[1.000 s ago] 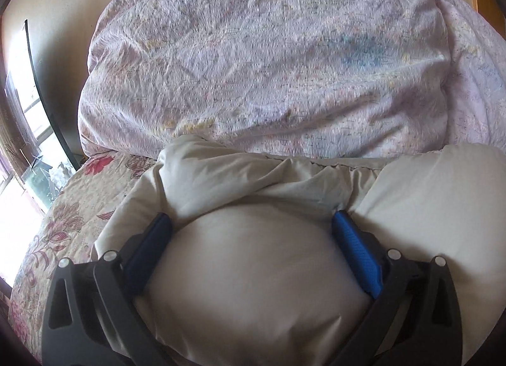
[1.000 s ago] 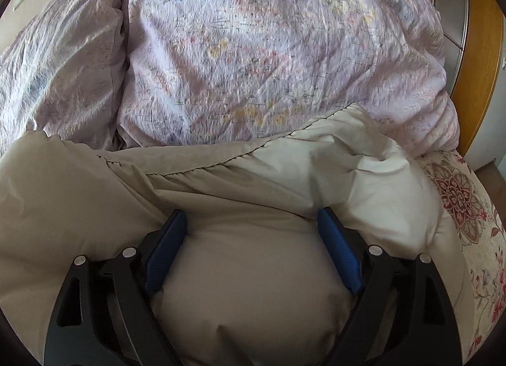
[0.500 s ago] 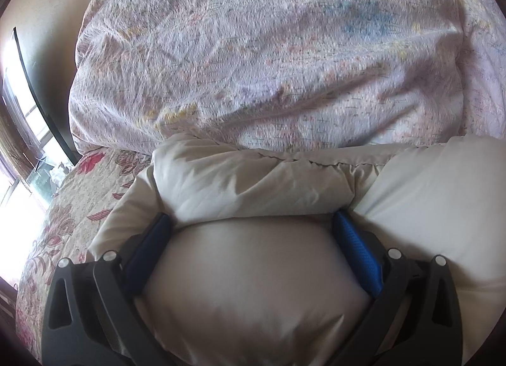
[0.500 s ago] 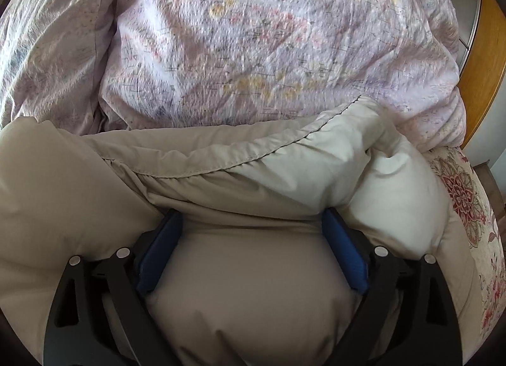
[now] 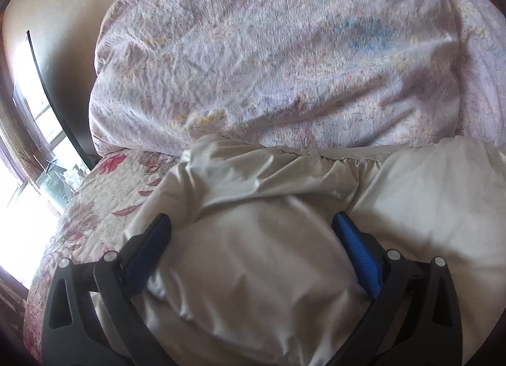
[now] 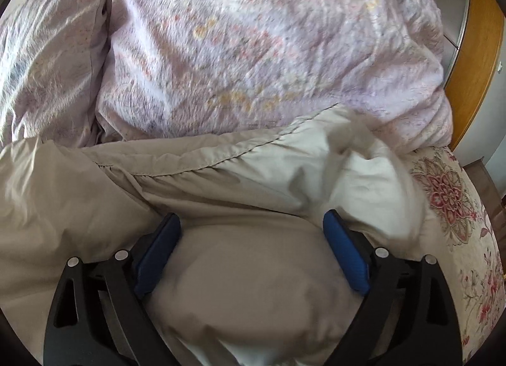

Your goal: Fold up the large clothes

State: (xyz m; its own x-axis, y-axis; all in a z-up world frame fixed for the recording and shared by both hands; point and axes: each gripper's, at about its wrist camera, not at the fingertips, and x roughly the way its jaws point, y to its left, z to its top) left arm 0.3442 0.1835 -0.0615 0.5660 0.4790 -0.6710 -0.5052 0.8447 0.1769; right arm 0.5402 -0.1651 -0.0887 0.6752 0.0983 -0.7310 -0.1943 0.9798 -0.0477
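in my left hand, my left tool [image 5: 251, 234] has its jaws spread wide around a fat bulge of the beige padded garment [image 5: 253, 274]. the blue pads [image 5: 357, 255] sit against the sides of that bulge, so i read it as a wide grip on the cloth, though the picture is a little blurred and i cannot be sure how hard they press.

in my right hand, my right tool [image 6: 251, 233] is set the same way, with its jaws wide and another bulge of the same beige padded garment [image 6: 253, 280] filling the gap between them. these jaws have just been opening a little wider. its blue pads [image 6: 346, 255] lie along the cloth on either side, and the fabric swells up between them.

just past both tools, the garment bunches into a thick roll with a stitched hem [image 6: 221, 158] running across it. in the left view the roll spreads to the right, in the right view to the left, so the garment lies across the bed between my two hands.

under the garment is the floral bedspread [image 5: 95, 207], cream with red flowers, showing at the outer side of each view.

behind the garment, touching its far edge, lies a big crumpled lilac duvet [image 5: 284, 65]. a window [image 5: 28, 151] is at the far left, and a wooden door frame [image 6: 477, 59] at the far right.
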